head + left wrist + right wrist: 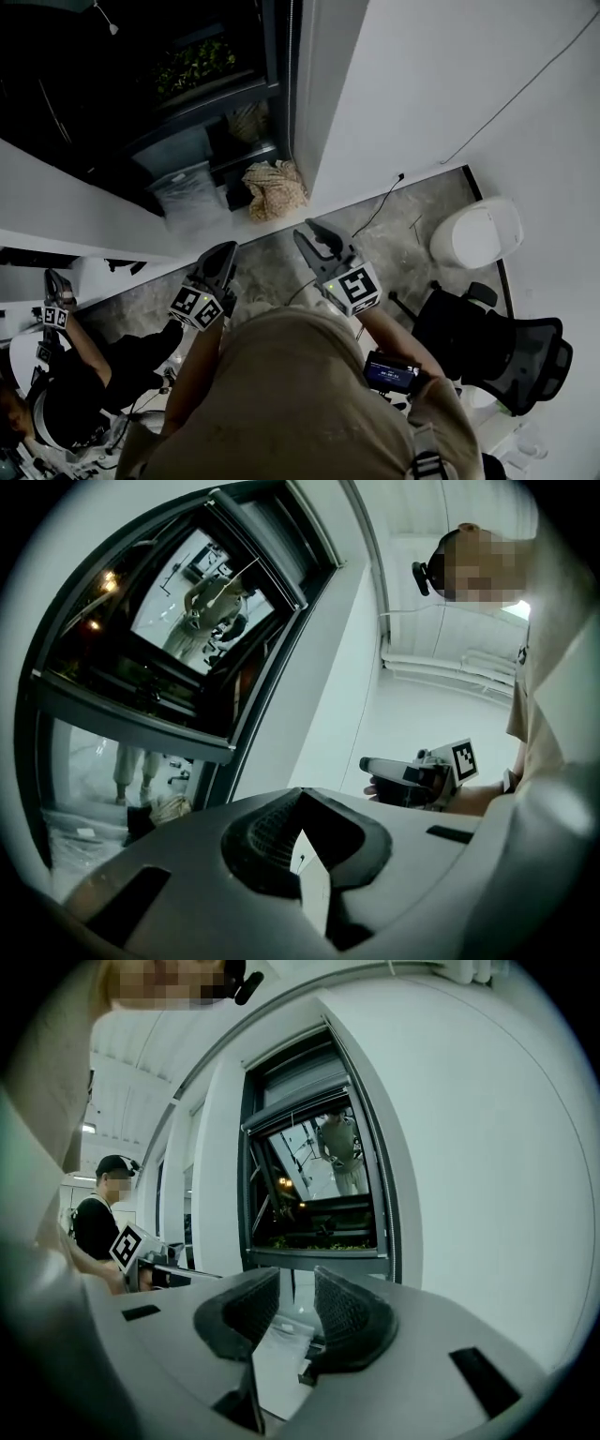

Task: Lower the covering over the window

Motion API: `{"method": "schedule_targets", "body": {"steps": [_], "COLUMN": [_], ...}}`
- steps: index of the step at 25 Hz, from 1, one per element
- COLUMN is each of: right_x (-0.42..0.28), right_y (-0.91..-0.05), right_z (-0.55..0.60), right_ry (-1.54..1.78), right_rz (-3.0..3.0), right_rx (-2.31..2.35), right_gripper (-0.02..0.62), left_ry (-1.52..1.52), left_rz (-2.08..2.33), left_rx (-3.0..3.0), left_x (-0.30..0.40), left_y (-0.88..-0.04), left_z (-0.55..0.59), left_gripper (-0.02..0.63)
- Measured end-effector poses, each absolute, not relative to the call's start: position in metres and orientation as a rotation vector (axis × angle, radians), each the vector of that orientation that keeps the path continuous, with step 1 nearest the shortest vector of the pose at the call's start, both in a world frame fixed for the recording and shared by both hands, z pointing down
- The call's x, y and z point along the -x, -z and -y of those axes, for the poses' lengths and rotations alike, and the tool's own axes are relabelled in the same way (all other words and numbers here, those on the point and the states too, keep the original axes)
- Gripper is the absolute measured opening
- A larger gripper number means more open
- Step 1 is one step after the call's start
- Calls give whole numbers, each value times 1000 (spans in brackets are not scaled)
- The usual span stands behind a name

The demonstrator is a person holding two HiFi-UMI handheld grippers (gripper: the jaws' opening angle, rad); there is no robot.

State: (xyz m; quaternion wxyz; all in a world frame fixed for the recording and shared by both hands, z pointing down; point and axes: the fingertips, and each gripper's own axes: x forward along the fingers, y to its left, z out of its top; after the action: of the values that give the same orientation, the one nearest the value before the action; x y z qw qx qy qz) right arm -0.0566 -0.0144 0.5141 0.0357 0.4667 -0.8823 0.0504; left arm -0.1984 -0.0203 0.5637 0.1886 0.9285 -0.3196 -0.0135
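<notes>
Our left gripper (223,255) (298,808) points level with its dark ribbed jaws pressed together and nothing between them. Our right gripper (315,234) (294,1299), just beside it, has its jaws apart and empty. Ahead of both stands the tall dark-framed window (202,84) (178,621) (319,1194), with neither gripper touching it. The grey slatted covering (298,1072) appears drawn up at the top of the frame, well above the right gripper's jaws. Below and beyond the jaws, at the foot of the window, a crumpled beige cloth (275,189) lies just beside a clear plastic bag (190,194). To the right of the right gripper rises a plain white wall (450,75). Farther right on the floor we see a white rounded container (478,234) and a black mesh office chair (511,352). Well to the left of the left gripper, another person in black clothing (66,394) is working.
</notes>
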Motion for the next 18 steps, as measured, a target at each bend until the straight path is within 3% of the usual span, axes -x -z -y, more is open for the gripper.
{"method": "schedule_targets", "body": {"steps": [18], "right_x": [-69], "right_y": [-503], "right_z": [-114], "right_ry": [-167], "right_rz": [2792], "right_rx": [-1418], "right_gripper": [120], "left_ry": [3], "left_rz": [901], "left_rx": [-2642], "left_x": [61], "left_y": [-564], "left_z": [-109], "left_gripper": [12]}}
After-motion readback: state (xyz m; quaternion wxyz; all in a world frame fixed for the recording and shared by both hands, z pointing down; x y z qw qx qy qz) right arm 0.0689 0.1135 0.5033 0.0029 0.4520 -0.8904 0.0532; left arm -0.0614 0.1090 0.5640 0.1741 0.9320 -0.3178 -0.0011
